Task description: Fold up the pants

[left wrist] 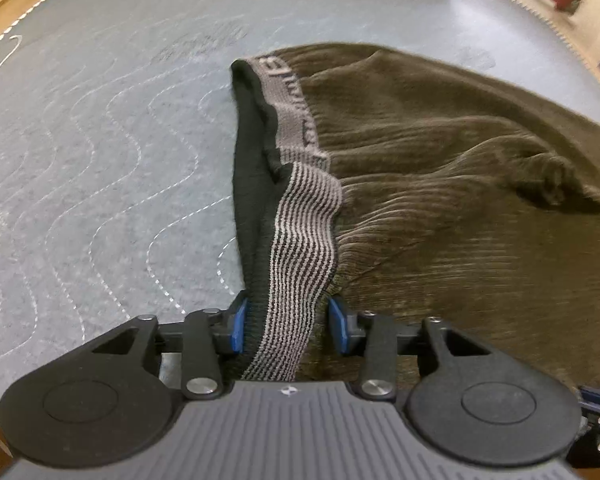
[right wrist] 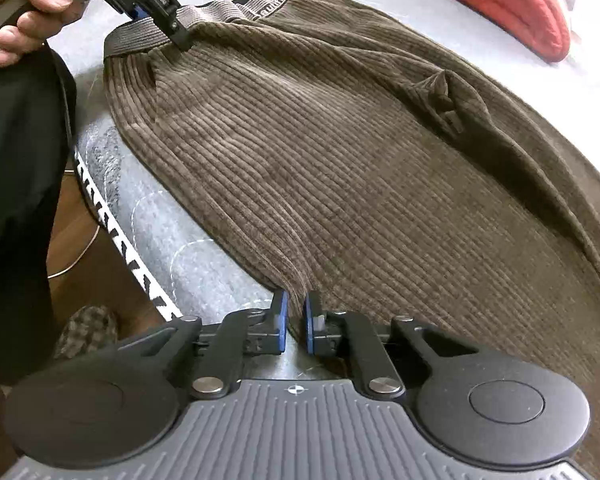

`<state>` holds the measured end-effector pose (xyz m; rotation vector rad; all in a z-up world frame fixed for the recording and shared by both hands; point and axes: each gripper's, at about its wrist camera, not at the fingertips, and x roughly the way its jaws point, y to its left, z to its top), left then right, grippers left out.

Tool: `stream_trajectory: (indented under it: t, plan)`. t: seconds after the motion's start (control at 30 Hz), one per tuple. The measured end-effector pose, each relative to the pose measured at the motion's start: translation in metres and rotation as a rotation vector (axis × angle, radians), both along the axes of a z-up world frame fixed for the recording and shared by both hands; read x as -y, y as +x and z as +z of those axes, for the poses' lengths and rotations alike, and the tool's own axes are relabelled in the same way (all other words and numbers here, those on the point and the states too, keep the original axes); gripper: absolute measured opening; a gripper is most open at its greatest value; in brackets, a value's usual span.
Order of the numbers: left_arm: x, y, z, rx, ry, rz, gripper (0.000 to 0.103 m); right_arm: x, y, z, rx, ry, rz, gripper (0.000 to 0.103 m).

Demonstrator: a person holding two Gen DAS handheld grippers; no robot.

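Right gripper (right wrist: 296, 322) is clamped down on the near edge of the pants (right wrist: 340, 160), pads almost together with a pinch of brown corduroy between them. Left gripper (left wrist: 288, 324) is straddling the striped waistband (left wrist: 300, 240); the band runs up between its pads and the left pad looks like it's on the fabric, but there's a gap by the right pad, so I can't honestly tell if it has bitten yet.

The pants lie flat on a grey quilted mat (left wrist: 100, 140), which I'd guess is a bed or padded bench. The long axis runs from the waistband at the left gripper away past the right one, legs going out of view to the right. So both hands are on the same near side: left at the waist corner, right further down the side seam.

To me the fold goes away from the person, near edge over far edge. Plenty of bare mat left of the waistband; a red garment (right wrist: 500, 4) sits near the far edge, and the mat edge is just beside the right gripper.
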<state>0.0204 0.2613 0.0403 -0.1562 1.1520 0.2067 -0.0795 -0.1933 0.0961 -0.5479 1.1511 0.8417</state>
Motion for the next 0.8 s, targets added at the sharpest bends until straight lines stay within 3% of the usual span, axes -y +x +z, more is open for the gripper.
stream_trajectory:
  t: [0.1,0.27,0.37,0.43,0.57,0.63,0.73,0.77,0.8]
  plan:
    - [0.010,0.003,0.004,0.047,0.067,-0.001,0.058,0.006,0.006,0.007,-0.020,0.040,-0.061,0.014]
    - [0.027,-0.016,0.026,0.218,0.167,-0.055,0.059,0.026,0.026,0.030,-0.030,0.167,-0.241,0.037]
    - [0.031,-0.022,0.034,0.290,0.154,-0.071,0.059,0.042,0.042,0.034,-0.064,0.221,-0.372,0.038]
    - [0.033,-0.023,0.036,0.307,0.121,-0.093,0.060,0.048,0.050,0.027,-0.073,0.188,-0.443,0.039]
    - [0.046,-0.018,0.031,0.273,0.042,-0.208,0.059,0.048,0.052,-0.009,-0.129,-0.039,-0.464,0.041]
    - [0.056,-0.013,0.021,0.210,0.017,-0.278,0.059,0.046,0.051,-0.008,-0.109,-0.040,-0.446,0.043]
    - [0.067,0.012,-0.012,-0.016,0.007,-0.320,0.060,0.047,0.053,-0.005,-0.114,-0.014,-0.462,0.045]
    - [0.070,0.016,-0.016,-0.033,0.010,-0.320,0.065,0.048,0.054,-0.004,-0.113,-0.014,-0.470,0.045]
    - [0.072,0.020,-0.017,-0.037,-0.010,-0.315,0.079,0.049,0.055,-0.002,-0.102,-0.008,-0.479,0.045]
